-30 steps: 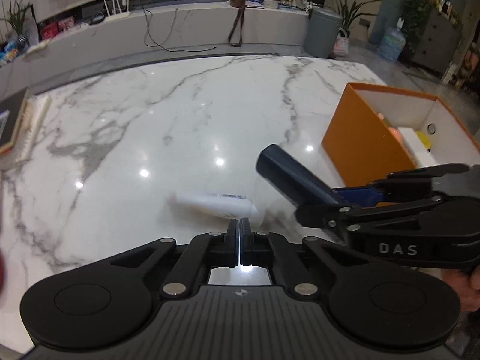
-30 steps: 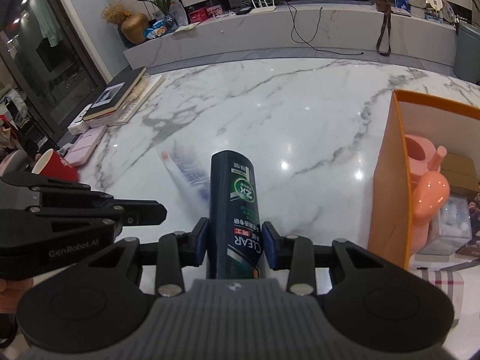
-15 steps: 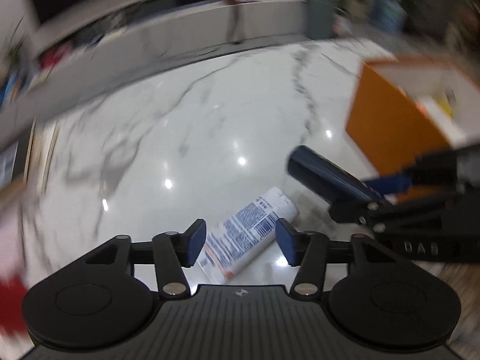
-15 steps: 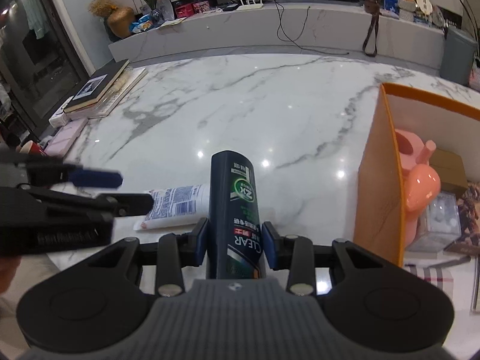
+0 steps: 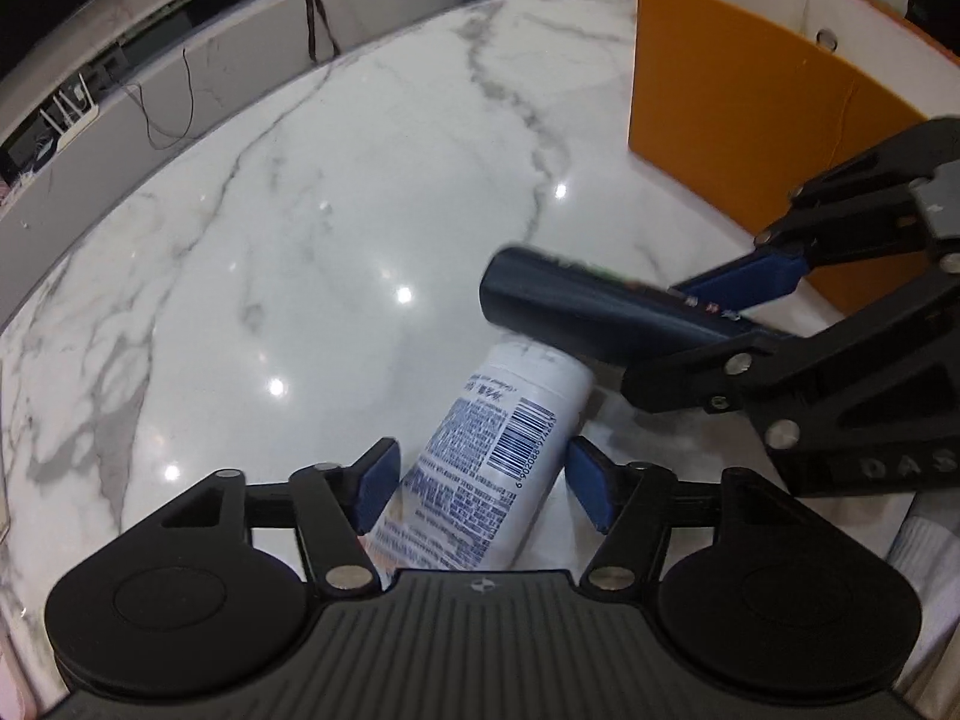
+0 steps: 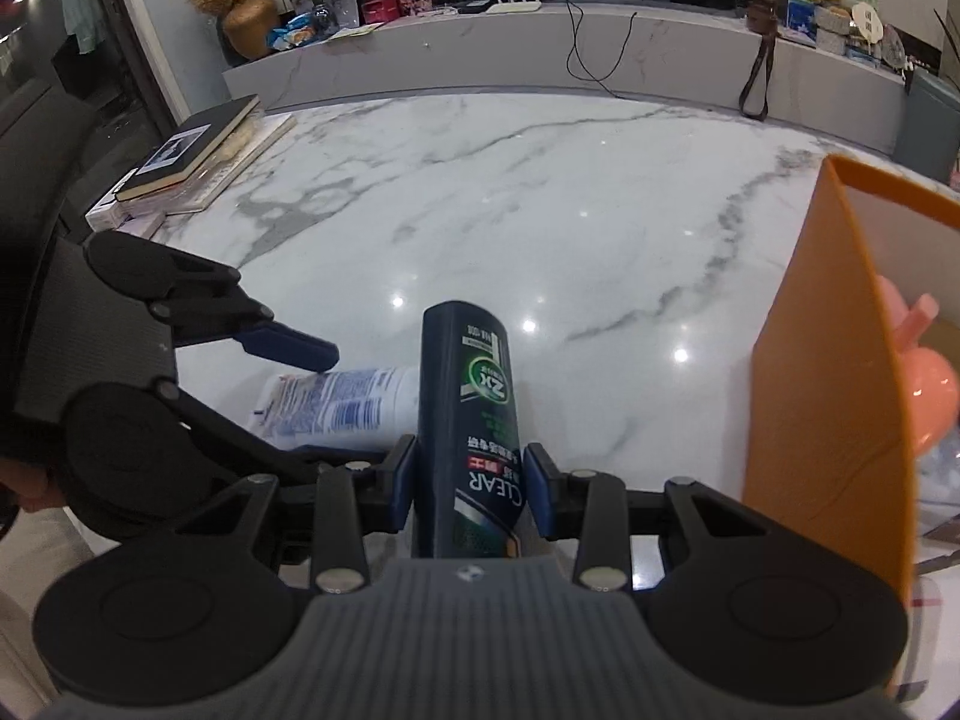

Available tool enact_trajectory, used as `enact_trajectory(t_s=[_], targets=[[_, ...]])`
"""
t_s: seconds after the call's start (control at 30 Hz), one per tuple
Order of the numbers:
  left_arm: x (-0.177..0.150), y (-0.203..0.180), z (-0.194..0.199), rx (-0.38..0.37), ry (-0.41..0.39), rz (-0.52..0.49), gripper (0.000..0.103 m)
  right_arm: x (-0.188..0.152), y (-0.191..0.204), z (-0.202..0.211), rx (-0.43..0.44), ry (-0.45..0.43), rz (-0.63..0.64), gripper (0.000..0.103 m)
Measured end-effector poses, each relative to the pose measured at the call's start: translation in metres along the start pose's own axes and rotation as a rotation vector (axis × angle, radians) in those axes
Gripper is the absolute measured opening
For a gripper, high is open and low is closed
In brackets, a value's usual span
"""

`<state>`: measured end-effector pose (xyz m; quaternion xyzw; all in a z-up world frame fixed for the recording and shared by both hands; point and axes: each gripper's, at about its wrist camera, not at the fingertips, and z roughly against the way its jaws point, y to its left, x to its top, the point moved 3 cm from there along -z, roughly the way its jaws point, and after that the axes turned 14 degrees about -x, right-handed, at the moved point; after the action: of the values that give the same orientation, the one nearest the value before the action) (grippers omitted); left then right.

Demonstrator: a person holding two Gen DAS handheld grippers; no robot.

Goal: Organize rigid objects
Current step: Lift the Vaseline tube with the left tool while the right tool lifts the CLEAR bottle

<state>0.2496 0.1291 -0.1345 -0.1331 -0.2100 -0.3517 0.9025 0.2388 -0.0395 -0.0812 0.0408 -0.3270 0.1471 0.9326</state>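
A white tube point(image 5: 486, 456) with blue print and a barcode lies on the marble table point(image 5: 300, 240). My left gripper point(image 5: 477, 483) is open, with its blue pads on either side of the tube and small gaps showing. The tube also shows in the right wrist view point(image 6: 342, 399), under the left gripper's finger point(image 6: 288, 348). My right gripper point(image 6: 469, 483) is shut on a dark blue CLEAR shampoo bottle point(image 6: 471, 420) and holds it above the table, over the tube's far end. The bottle also shows in the left wrist view point(image 5: 588, 312).
An open orange box point(image 6: 834, 372) stands at the right and holds a pink watering can point(image 6: 924, 372) and other items. It also shows in the left wrist view point(image 5: 738, 114). Stacked books point(image 6: 192, 156) lie at the table's far left edge.
My left gripper has opened and come down around the white tube, which now lies between its pads. My right gripper still holds the shampoo bottle and has shifted slightly left.
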Motion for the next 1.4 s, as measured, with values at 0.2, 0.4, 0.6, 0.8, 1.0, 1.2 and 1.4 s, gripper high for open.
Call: enact_trajectory(t_s=[0.2,0.4,0.6,0.8,1.0,1.2,1.4], targets=[[0.002,0.006,0.001,-0.030,-0.037,0.071,0.057,0.000,-0.010,-0.015,0.017,0.059,-0.101,0.037],[0.002,0.004,0.005,0.024,0.021,0.164,0.051,-0.002,-0.009,-0.016,0.026,0.070,-0.118,0.037],[-0.008,0.013,0.024,-0.039,-0.017,0.377,0.049,-0.004,-0.006,-0.008,0.055,0.068,-0.106,0.037],[-0.015,0.007,0.032,-0.038,0.033,0.474,0.049,-0.004,-0.004,0.006,0.079,0.054,-0.093,0.037],[-0.024,0.000,0.039,-0.033,0.099,0.551,0.048,-0.016,-0.003,0.013,0.090,0.095,-0.075,0.037],[-0.034,-0.014,0.045,-0.112,0.170,0.625,0.048,-0.027,-0.002,0.029,0.147,0.132,-0.063,0.037],[-0.036,-0.053,0.048,-0.058,0.261,0.413,0.050,-0.064,0.000,0.040,0.180,0.203,-0.019,0.037]])
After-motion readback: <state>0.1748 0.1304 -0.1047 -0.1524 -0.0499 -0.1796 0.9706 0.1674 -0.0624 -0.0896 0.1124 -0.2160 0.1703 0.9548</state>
